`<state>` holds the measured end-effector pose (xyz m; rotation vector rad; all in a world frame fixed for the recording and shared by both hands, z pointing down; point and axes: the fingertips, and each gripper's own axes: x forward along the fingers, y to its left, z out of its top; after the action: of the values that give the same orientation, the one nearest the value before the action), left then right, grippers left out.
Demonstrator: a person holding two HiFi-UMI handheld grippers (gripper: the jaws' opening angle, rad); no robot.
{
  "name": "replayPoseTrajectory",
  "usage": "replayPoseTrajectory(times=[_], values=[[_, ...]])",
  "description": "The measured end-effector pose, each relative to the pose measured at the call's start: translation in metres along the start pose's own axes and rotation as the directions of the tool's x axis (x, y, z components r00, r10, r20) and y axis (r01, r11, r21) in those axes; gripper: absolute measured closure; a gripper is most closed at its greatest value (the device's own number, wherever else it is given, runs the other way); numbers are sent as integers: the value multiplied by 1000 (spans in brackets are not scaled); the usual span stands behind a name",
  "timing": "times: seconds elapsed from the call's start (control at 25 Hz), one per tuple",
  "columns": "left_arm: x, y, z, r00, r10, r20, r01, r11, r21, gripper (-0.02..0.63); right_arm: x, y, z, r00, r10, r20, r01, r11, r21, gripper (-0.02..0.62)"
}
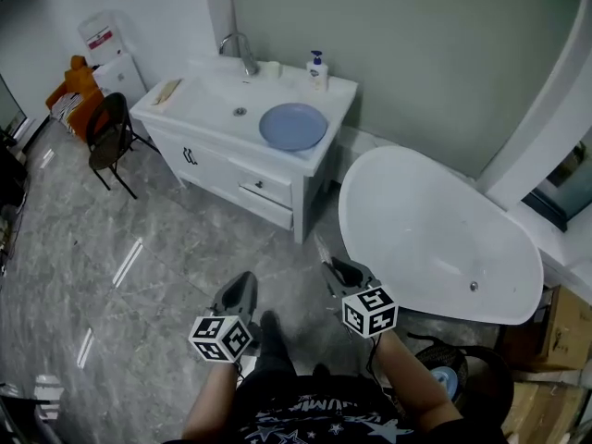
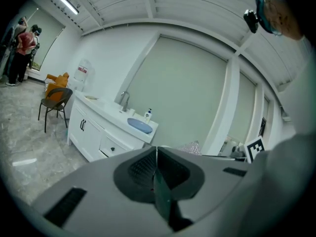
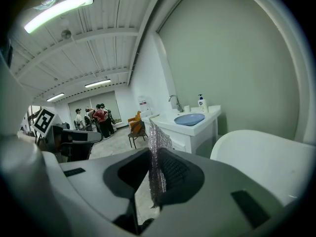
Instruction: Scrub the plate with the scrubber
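Note:
A round blue plate [image 1: 293, 126] lies on the right end of a white vanity top [image 1: 208, 91], beside the sink basin; it also shows in the left gripper view as the plate [image 2: 139, 126] and in the right gripper view as the plate [image 3: 189, 119]. Both grippers are held low over the grey floor, well short of the vanity. My right gripper [image 1: 327, 265] [image 3: 150, 154] is shut on a silvery mesh scrubber [image 3: 157, 147], which sticks up from the jaws. My left gripper [image 1: 245, 285] [image 2: 156, 152] is shut with nothing in it.
A faucet [image 1: 242, 52] and a soap bottle [image 1: 317, 70] stand at the back of the vanity. A large white bathtub [image 1: 435, 234] sits to the right, a black chair [image 1: 109, 132] to the left. Cardboard boxes [image 1: 555, 326] stand at the far right. People stand far off.

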<state>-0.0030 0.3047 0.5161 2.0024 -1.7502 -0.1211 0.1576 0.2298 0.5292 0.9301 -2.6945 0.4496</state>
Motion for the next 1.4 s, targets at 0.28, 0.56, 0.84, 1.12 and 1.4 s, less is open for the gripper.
replayPoseTrajectory(times=[0.28,0.56,0.84,1.12,1.4], values=[[56,48,35,998,-48,-30,47,999,-9,583,66,-14,28,999,-46,-18,46,999,7,517],[88,92,61,993,-95,-64,93,995,-25,583,118,-17,53,996,-87,-29,87,996,13,517],[112,128,72,980,-160,-122,155,987,-50,583,163,-14,71,991,-129,-35,129,992,9,517],[137,150,80,968,-199,-156,192,980,-59,583,180,-23,76,983,-181,-43,181,983,11,517],[172,146,82,955,-234,-183,220,971,-98,583,192,-57,89,976,-216,-26,217,975,44,517]])
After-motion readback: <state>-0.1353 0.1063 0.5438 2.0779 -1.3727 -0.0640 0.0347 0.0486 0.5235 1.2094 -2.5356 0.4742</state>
